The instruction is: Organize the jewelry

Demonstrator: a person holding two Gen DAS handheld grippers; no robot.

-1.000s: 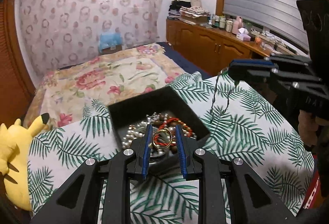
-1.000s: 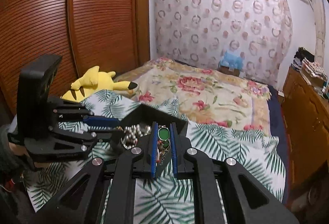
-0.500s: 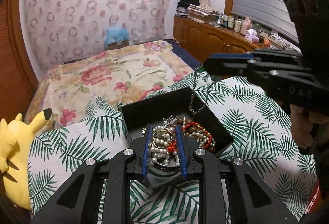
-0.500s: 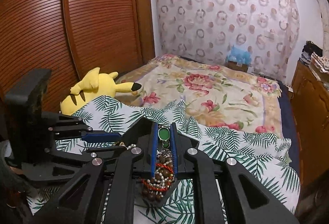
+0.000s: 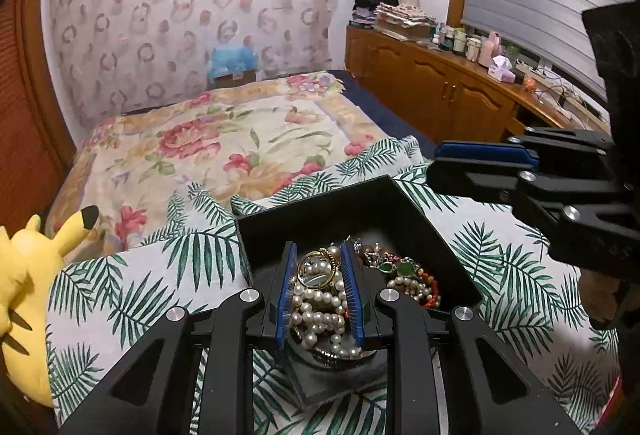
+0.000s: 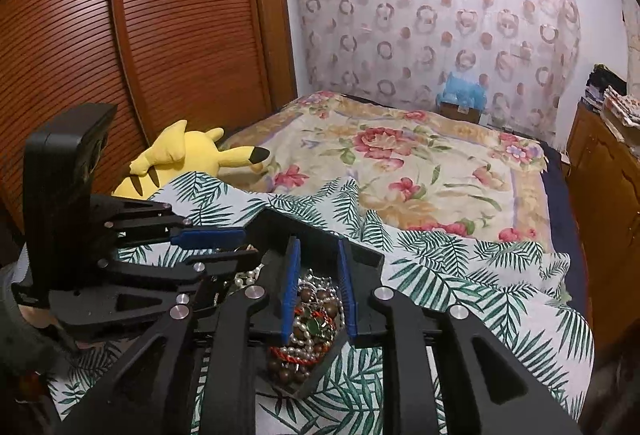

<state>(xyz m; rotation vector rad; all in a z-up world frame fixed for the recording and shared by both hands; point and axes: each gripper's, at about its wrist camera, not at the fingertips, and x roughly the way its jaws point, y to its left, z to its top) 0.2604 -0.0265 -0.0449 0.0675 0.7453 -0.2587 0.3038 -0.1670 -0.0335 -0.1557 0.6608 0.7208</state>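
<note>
A black open box (image 5: 320, 209) sits on the leaf-print cloth, filled with pearls, beads and chains. My left gripper (image 5: 318, 247) hovers over the box's near side, shut on a gold ring (image 5: 320, 255); pearl strands lie beneath it. My right gripper (image 6: 318, 241) hangs over the same box (image 6: 276, 223) with its jaws opening, and nothing is pinched between the pads. The green-stone necklace (image 6: 316, 325) lies in the jewelry pile below them. Each gripper shows in the other's view: the right (image 5: 444, 155) is level with the box's far right corner, and the left (image 6: 224, 235) is close on the left.
A yellow plush toy (image 5: 24, 287) lies at the cloth's left edge. The leaf-print cloth (image 5: 140, 275) covers the near end of a bed with a floral cover (image 5: 240, 131). Wooden cabinets (image 5: 440, 91) run along the right, and a slatted wooden door (image 6: 120, 35) stands on the left.
Both grippers came in over the box. The right one's jaws widened, and the green pendant it pinched now lies in the box. The left still holds the gold ring.
</note>
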